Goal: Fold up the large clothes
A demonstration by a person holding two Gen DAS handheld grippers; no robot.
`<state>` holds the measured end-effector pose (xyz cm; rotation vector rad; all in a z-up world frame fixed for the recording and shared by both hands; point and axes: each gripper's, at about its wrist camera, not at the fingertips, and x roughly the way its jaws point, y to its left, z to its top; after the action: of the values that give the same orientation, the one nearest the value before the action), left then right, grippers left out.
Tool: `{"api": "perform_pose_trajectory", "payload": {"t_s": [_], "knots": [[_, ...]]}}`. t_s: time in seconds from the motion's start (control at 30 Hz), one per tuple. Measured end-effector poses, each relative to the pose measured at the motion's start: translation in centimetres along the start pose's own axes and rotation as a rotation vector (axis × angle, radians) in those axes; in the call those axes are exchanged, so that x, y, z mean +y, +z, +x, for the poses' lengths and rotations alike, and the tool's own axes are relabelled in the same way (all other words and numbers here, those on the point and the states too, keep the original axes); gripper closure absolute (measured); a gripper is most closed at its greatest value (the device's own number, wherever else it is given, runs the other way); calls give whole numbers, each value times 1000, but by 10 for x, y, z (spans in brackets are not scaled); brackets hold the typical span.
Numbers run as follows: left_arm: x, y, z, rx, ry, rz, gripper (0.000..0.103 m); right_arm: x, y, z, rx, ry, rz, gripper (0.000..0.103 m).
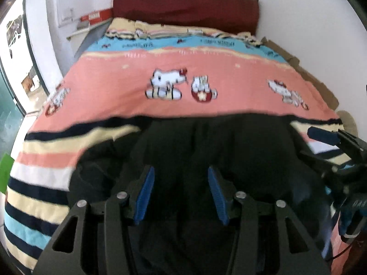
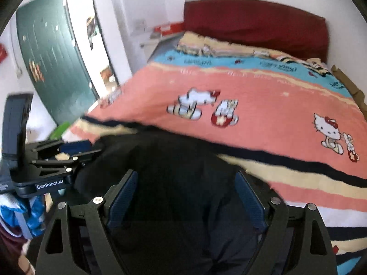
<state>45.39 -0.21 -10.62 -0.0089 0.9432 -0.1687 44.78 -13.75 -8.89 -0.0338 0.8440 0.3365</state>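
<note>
Black garment (image 1: 206, 142) bunched at the near end of the striped bedspread (image 1: 183, 73).

Beyond the garment's far edge, the coral cartoon-print bedspread stretches flat to the dark red headboard (image 1: 185, 4). The left gripper (image 1: 181, 194) and right gripper (image 2: 185, 197) hover over the soft, creased cloth, ribbed blue pads spread apart, grasping nothing.

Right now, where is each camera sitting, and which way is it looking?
Left wrist: rides on the left gripper, looks up the bed toward the red headboard; its open fingers sit over the black garment, right gripper at the right edge.
Right wrist: rides on the right gripper, faces the same way; left gripper shows at the left.
Shared: garment, cartoon bedspread, headboard.
</note>
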Motion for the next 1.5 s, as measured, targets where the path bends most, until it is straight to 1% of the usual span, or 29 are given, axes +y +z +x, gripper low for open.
{"api": "perform_pose_trajectory", "payload": {"t_s": [0.07,0.1,0.17,0.3,0.43,0.53,0.6,0.7,0.8,0.87,1.0,1.07,1.13,1.2,1.23,1.3,1.37,1.43,1.5], "knots": [[-1,-17,8,23,6,9,56,6,-17,10,45,-12,-34,18],[-4,-29,10,20,20,20,56,10,-28,15,73,-22,-52,18],[-11,-46,7,-4,54,61,54,12,-48,18,94,-29,-66,18],[-23,-71,-2,-28,102,101,53,16,-80,5,65,-30,-53,18],[-33,-97,-12,-46,143,135,53,20,-106,-4,60,-38,-49,18],[-37,-115,-19,-65,164,157,53,24,-120,-13,62,-44,-69,18],[-36,-118,-18,-64,160,159,53,25,-125,-18,63,-45,-75,18],[-27,-114,-8,-43,129,119,50,23,-130,-20,70,-51,-81,18],[-23,-109,10,-33,129,112,49,19,-128,-10,81,-65,-63,18],[-19,-107,19,-36,118,89,48,16,-128,1,84,-71,-58,18],[-19,-104,34,-54,152,88,48,5,-130,28,83,-58,-18,17],[-21,-101,35,-50,162,88,48,5,-128,33,83,-79,-18,17],[-21,-99,30,-44,159,91,49,12,-127,30,75,-119,-39,18],[-21,-101,14,-44,144,85,49,19,-125,22,72,-146,-53,18],[-22,-103,5,-52,140,87,49,22,-126,15,70,-157,-57,18],[-25,-111,-20,-86,109,110,49,29,-128,-2,50,-182,-66,18],[-30,-120,-34,-99,80,134,49,35,-133,-18,25,-199,-81,18],[-34,-129,-36,-85,57,143,49,38,-137,-27,14,-201,-89,18],[-35,-134,-30,-64,57,150,49,39,-141,-30,13,-206,-96,18]]}}
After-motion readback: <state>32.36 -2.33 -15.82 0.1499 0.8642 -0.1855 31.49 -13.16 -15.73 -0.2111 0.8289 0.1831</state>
